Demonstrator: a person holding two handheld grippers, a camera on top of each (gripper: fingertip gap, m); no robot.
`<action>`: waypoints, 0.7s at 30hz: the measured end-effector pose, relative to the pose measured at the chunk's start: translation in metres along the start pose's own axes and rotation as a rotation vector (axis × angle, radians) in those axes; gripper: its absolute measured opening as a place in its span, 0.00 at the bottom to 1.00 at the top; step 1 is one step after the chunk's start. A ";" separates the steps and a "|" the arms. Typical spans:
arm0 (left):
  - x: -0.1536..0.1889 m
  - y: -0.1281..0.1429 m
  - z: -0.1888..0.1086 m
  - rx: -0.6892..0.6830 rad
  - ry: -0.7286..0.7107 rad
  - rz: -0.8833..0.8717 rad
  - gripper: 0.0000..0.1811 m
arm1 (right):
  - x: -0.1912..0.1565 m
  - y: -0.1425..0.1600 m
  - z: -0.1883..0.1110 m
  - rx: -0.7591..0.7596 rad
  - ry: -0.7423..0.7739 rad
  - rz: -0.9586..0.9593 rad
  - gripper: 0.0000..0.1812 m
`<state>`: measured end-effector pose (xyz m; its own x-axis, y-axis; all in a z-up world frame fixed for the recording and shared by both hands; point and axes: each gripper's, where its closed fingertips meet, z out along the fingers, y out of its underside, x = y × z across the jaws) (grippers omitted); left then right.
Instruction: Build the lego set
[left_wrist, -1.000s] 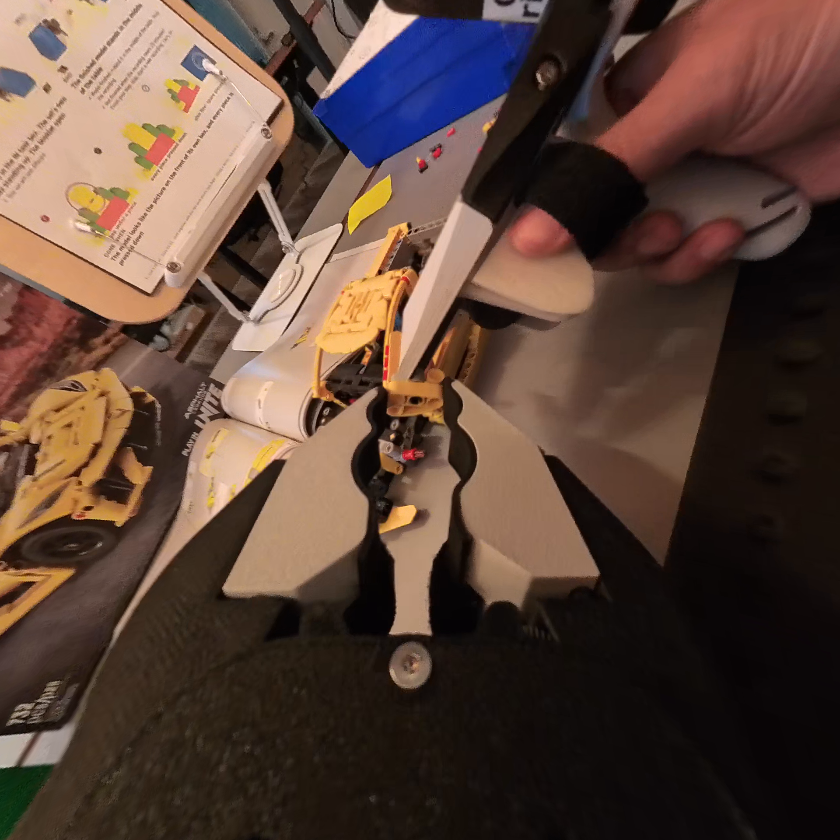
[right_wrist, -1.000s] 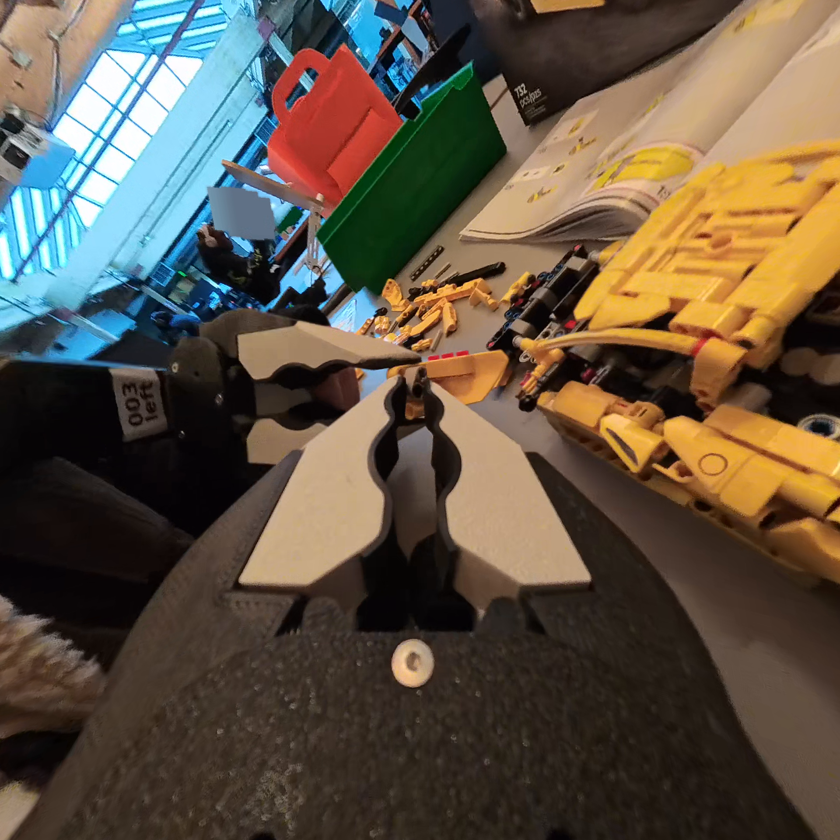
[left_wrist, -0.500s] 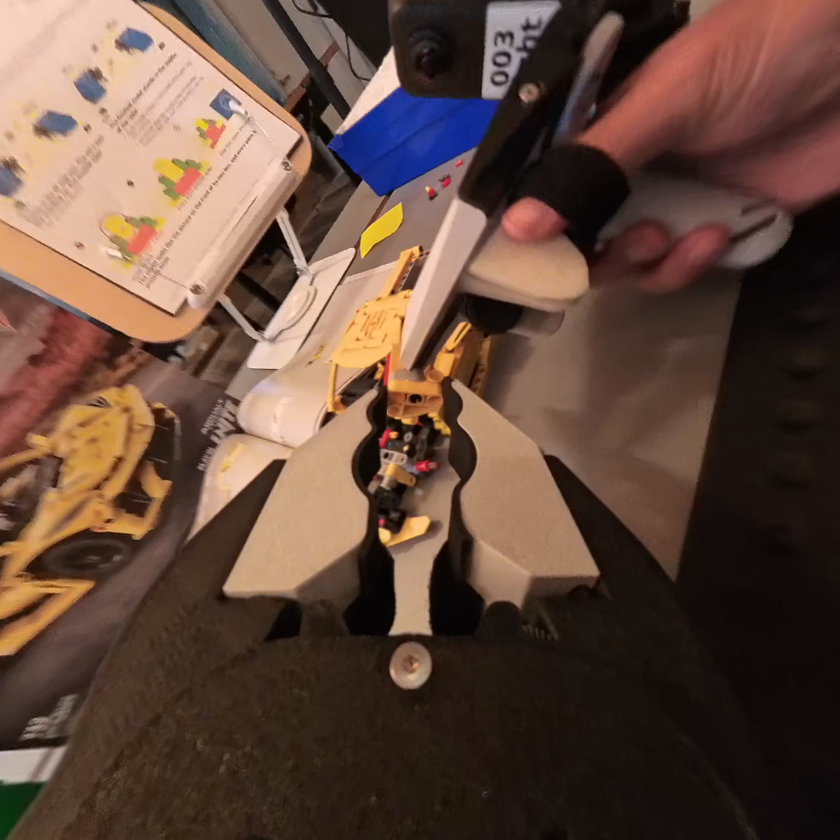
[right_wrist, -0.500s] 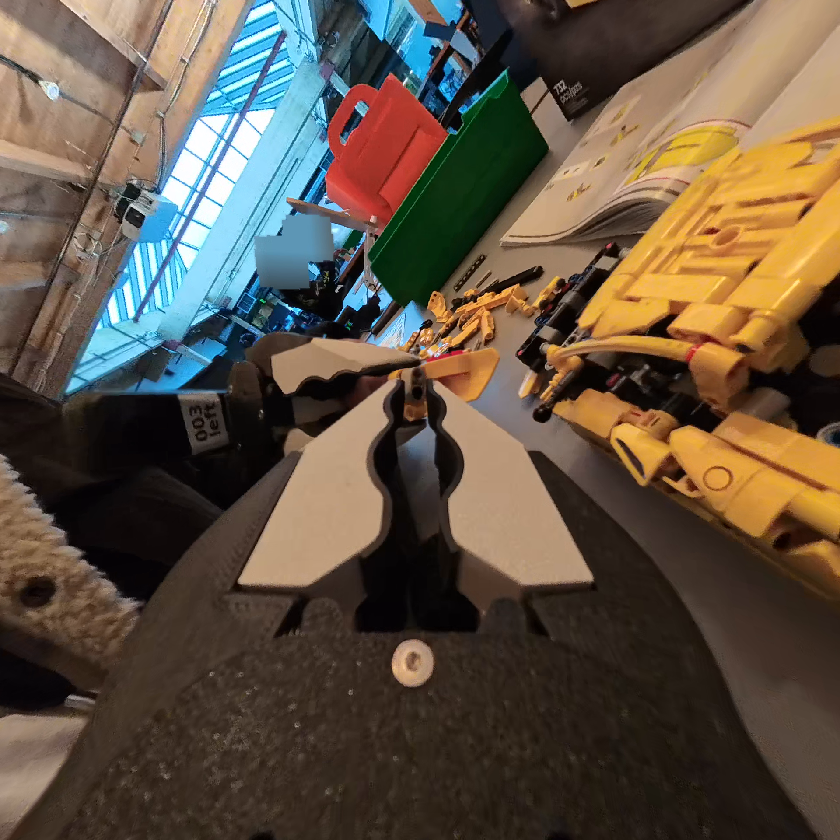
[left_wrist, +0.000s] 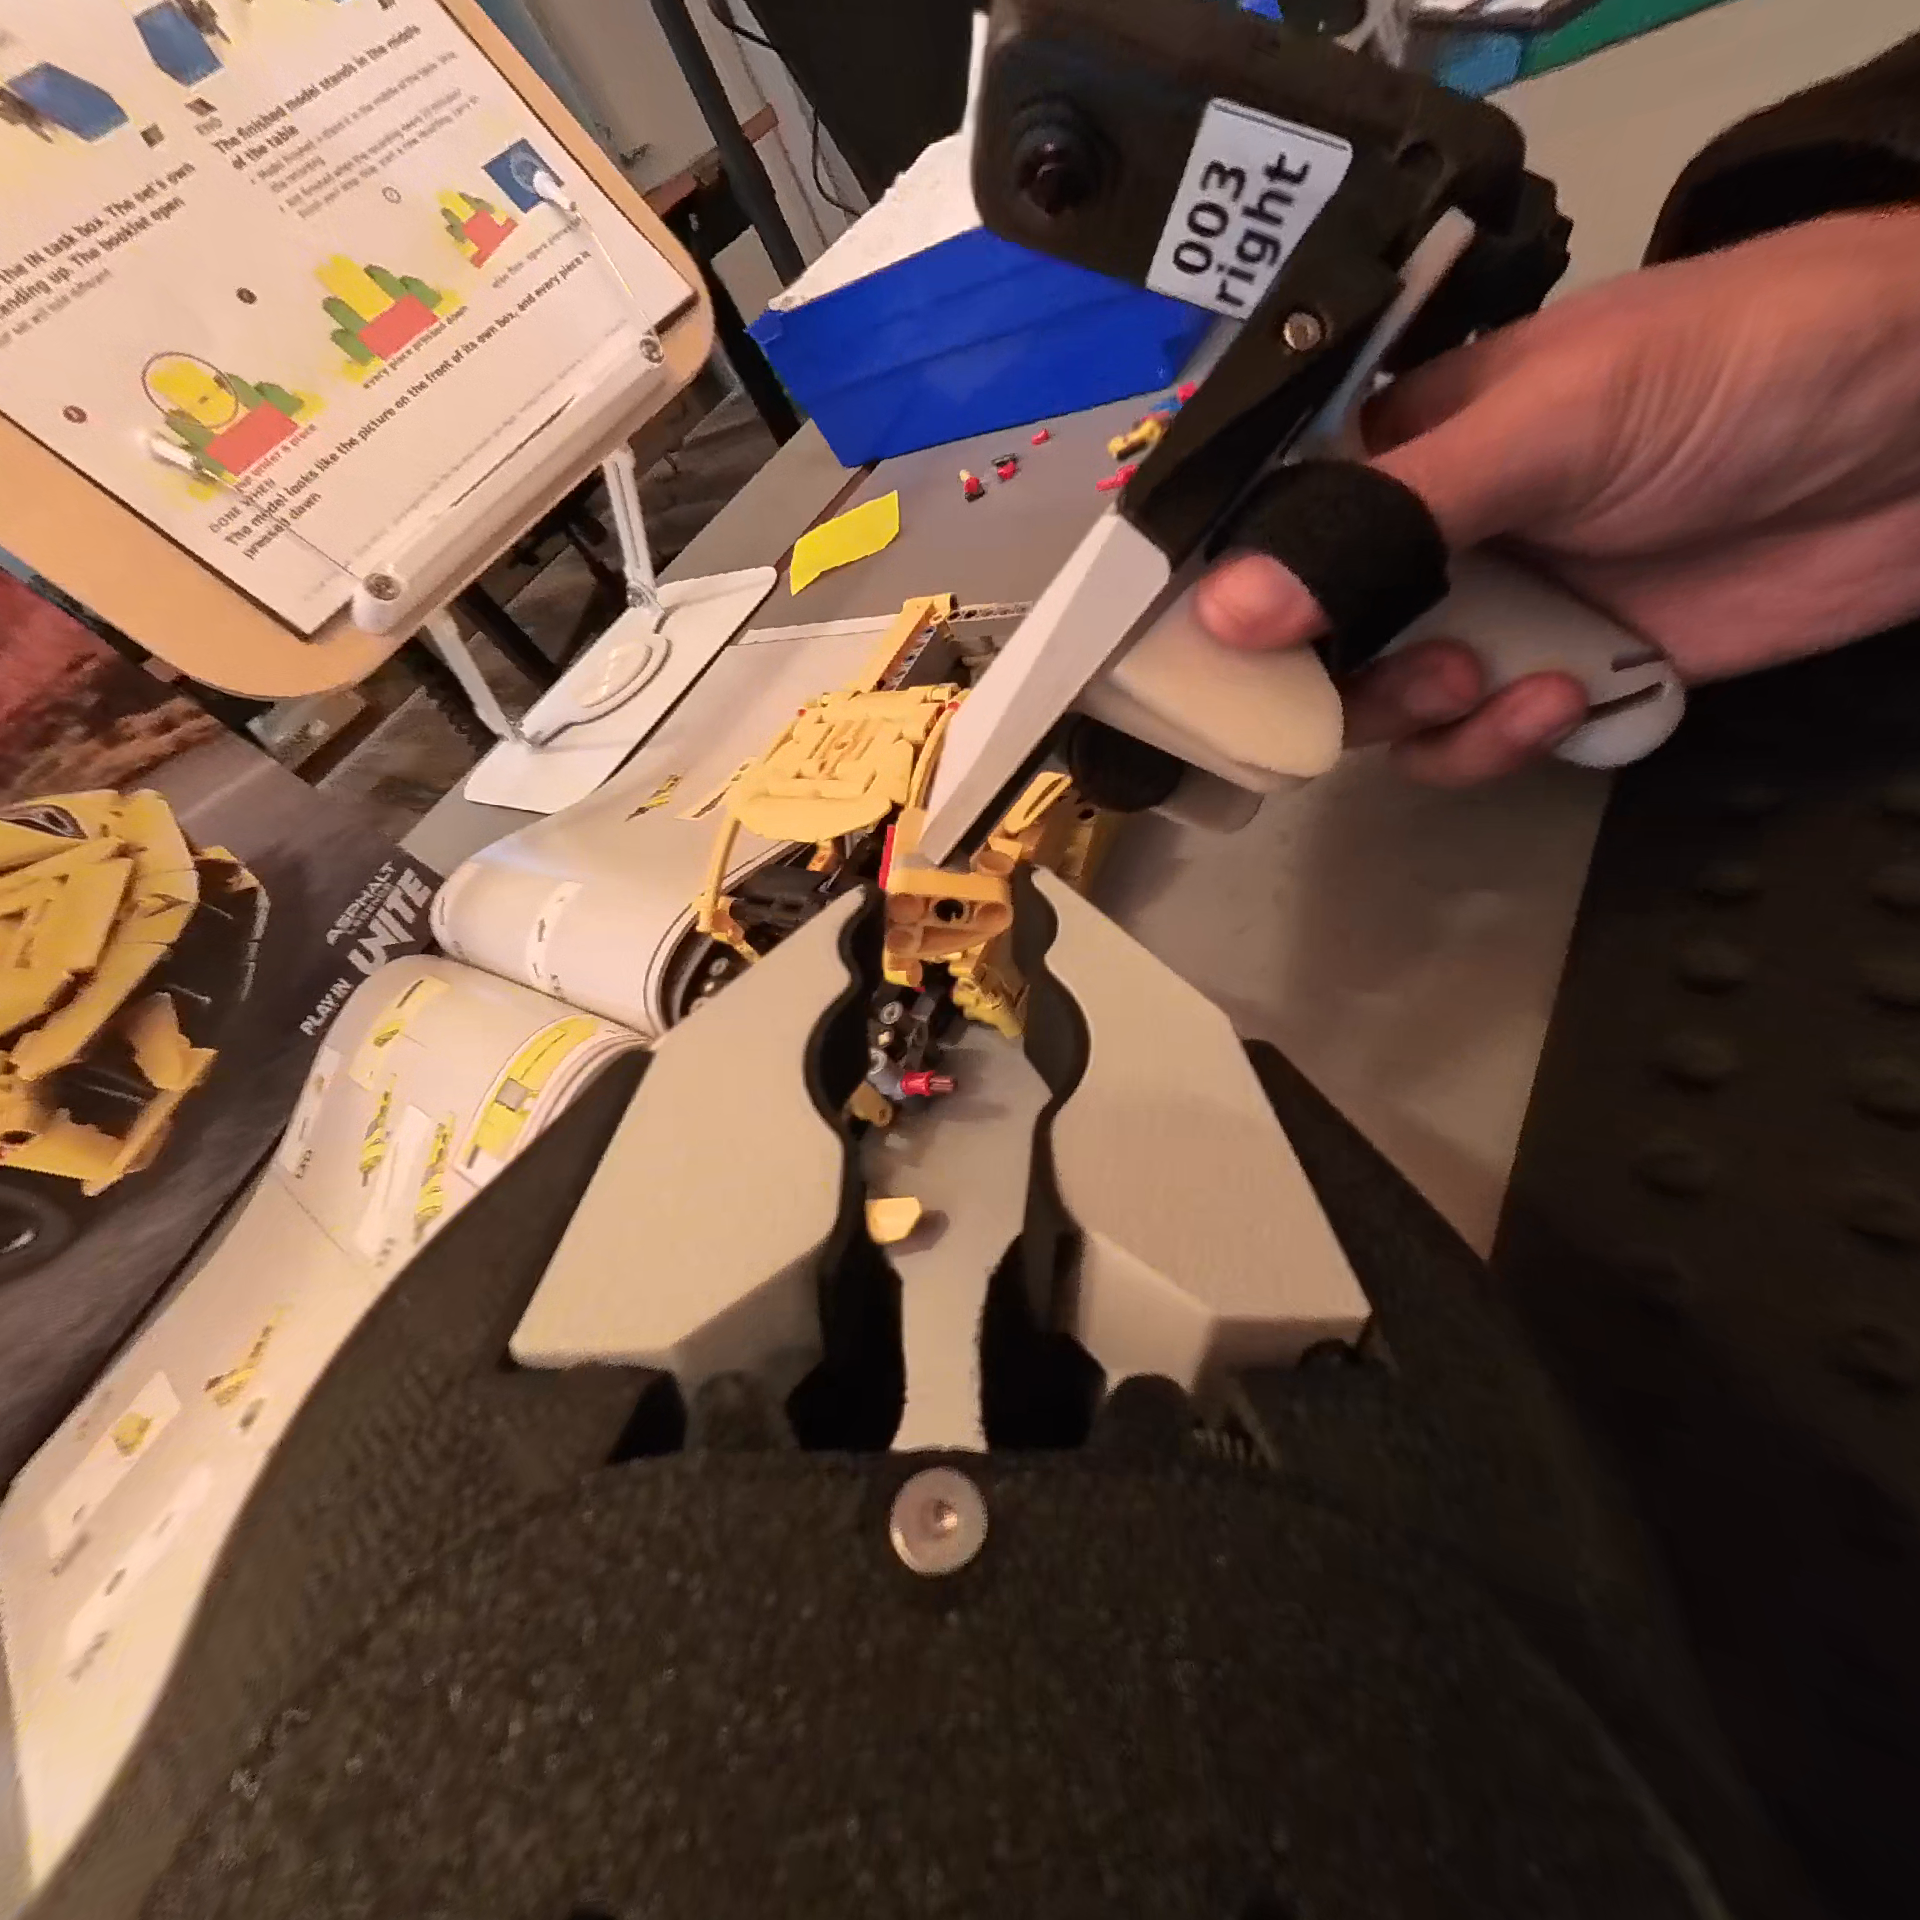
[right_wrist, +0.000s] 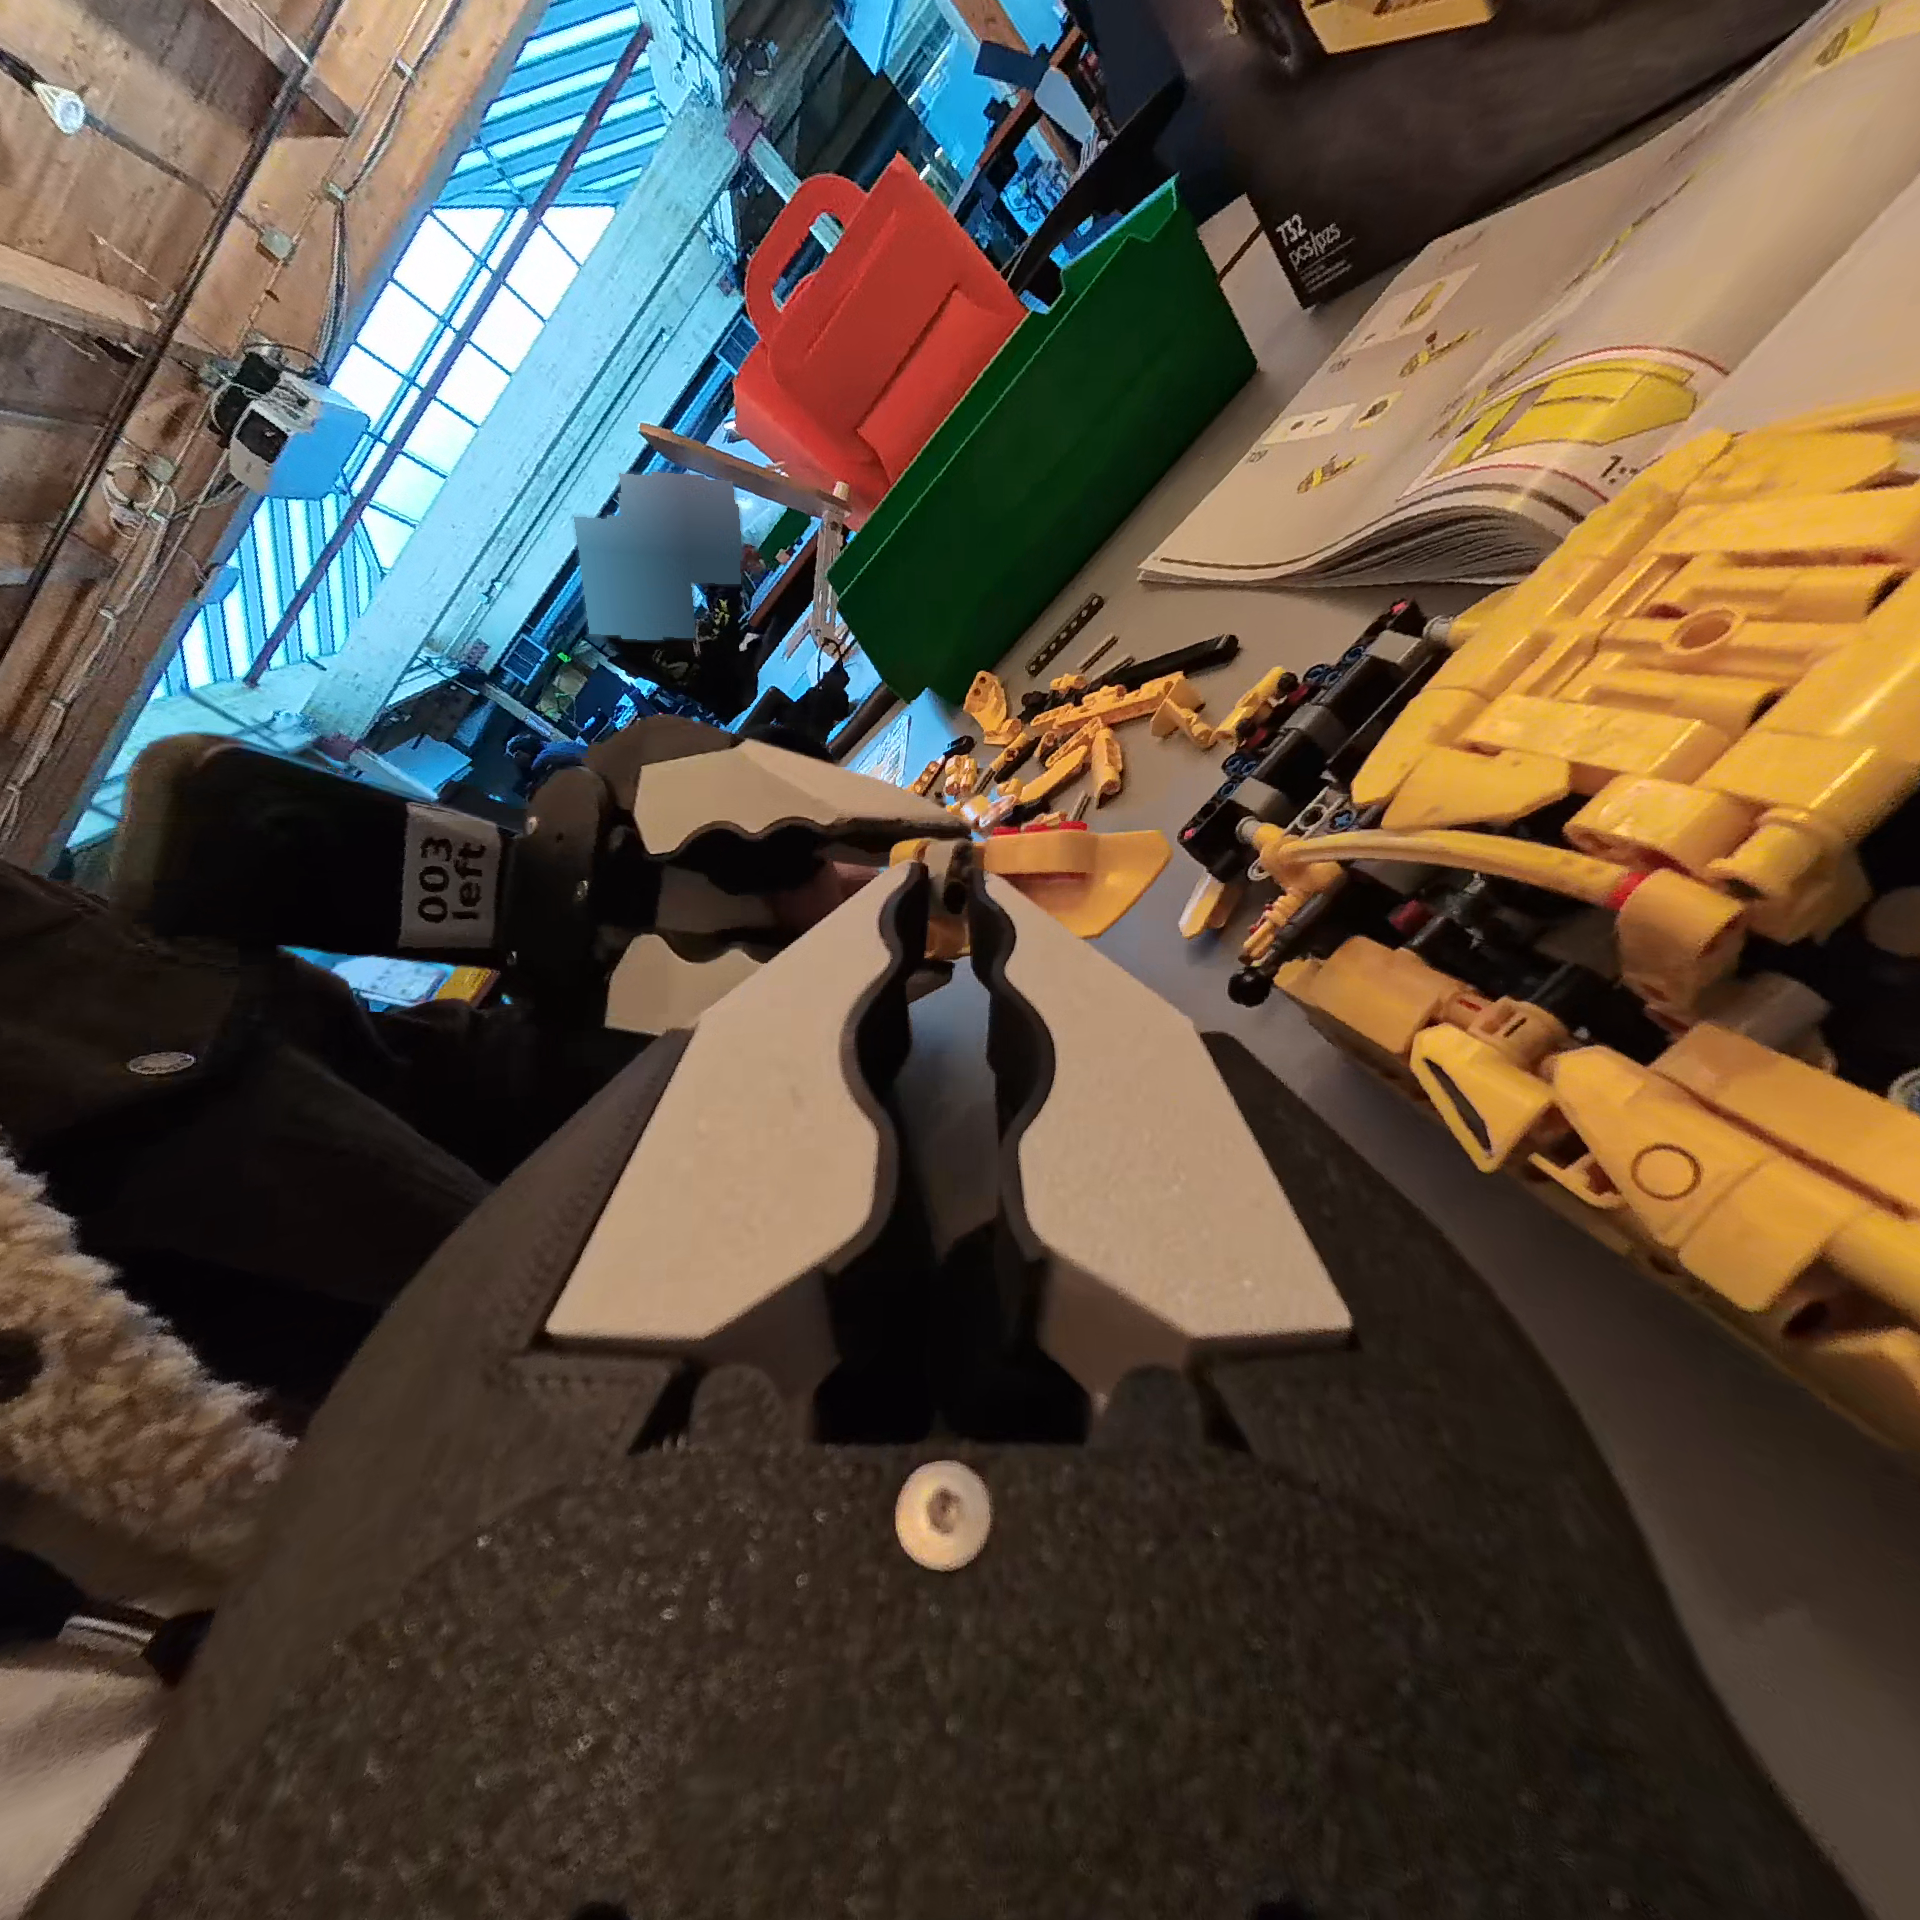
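While my left tongs (left_wrist: 940, 914) pinch a yellow piece (left_wrist: 945, 920), my right tongs (right_wrist: 951, 883) nip a small dark pin (right_wrist: 954, 871). The yellow car (right_wrist: 1621, 831) sits on the worktop (right_wrist: 1558, 1455).

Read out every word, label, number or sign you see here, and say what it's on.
I don't quote writing; these bear it:
White sticker on right gripper: legible.
White sticker on left gripper: legible.
Instruction board on stand: partly legible.
Dark set box: large print legible.
Open instruction booklet: too small.
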<state>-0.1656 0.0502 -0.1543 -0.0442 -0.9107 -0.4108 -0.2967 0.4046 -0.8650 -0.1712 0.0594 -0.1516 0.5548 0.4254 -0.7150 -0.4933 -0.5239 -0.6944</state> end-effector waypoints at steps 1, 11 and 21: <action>-0.001 -0.001 -0.001 0.010 0.006 -0.026 0.13 | -0.001 -0.001 0.000 0.010 0.000 -0.010 0.03; -0.047 0.012 -0.014 0.044 -0.027 -0.292 0.13 | 0.001 -0.028 -0.004 0.038 0.071 -0.210 0.06; -0.159 0.088 -0.054 -0.090 -0.265 -0.464 0.14 | 0.016 -0.018 0.010 -0.055 0.177 -0.561 0.03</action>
<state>-0.2365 0.2266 -0.1497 0.3499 -0.9349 -0.0600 -0.3089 -0.0547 -0.9495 -0.1604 0.0826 -0.1511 0.8268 0.5211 -0.2119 -0.0592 -0.2940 -0.9540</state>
